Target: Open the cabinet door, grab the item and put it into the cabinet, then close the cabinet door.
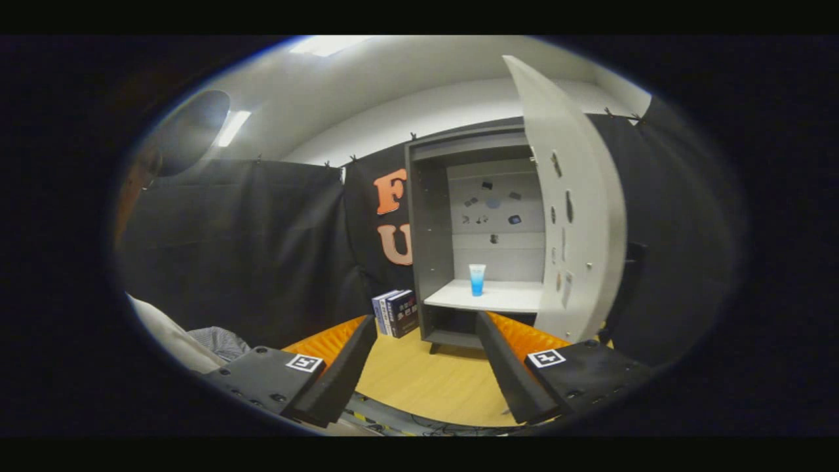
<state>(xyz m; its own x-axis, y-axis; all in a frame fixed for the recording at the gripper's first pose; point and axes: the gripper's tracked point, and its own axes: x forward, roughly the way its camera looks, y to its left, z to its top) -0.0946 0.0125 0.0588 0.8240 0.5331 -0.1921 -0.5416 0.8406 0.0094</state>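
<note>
A: Already on the shelf (505,298), the cup (477,279) — upright, blue at the bottom, clear above, alone on the pale board inside the cabinet (429,262).

B: So placed, by the look of it. And the door (577,210)?

A: Swung wide, hinged on the right, hanging out toward the camera past the right finger. Small dark stickers on its inner face and on the back panel.

B: Then the gripper (426,367)?

A: Spread wide apart, nothing between the fingers, nothing touched. Held back over the wooden table (432,387), well short of the cabinet.

B: Direction to the cup?

A: Straight ahead and a little up, beyond the fingers, leaning slightly toward the right one. Long axis vertical. Not the target now, though, judging from where it stands.

B: Meaning the door, then.

A: Probably. Free edge up and to the right of the right finger, nearer than the cup. Likely a push from its outer side, swinging it leftward to close. Risk: clipping the edge too hard and jolting the cabinet, tipping the cup.

B: Anything else around?

A: Books (396,313) standing just left of the cabinet's foot; a sleeve (177,341) beyond the left finger.
</note>
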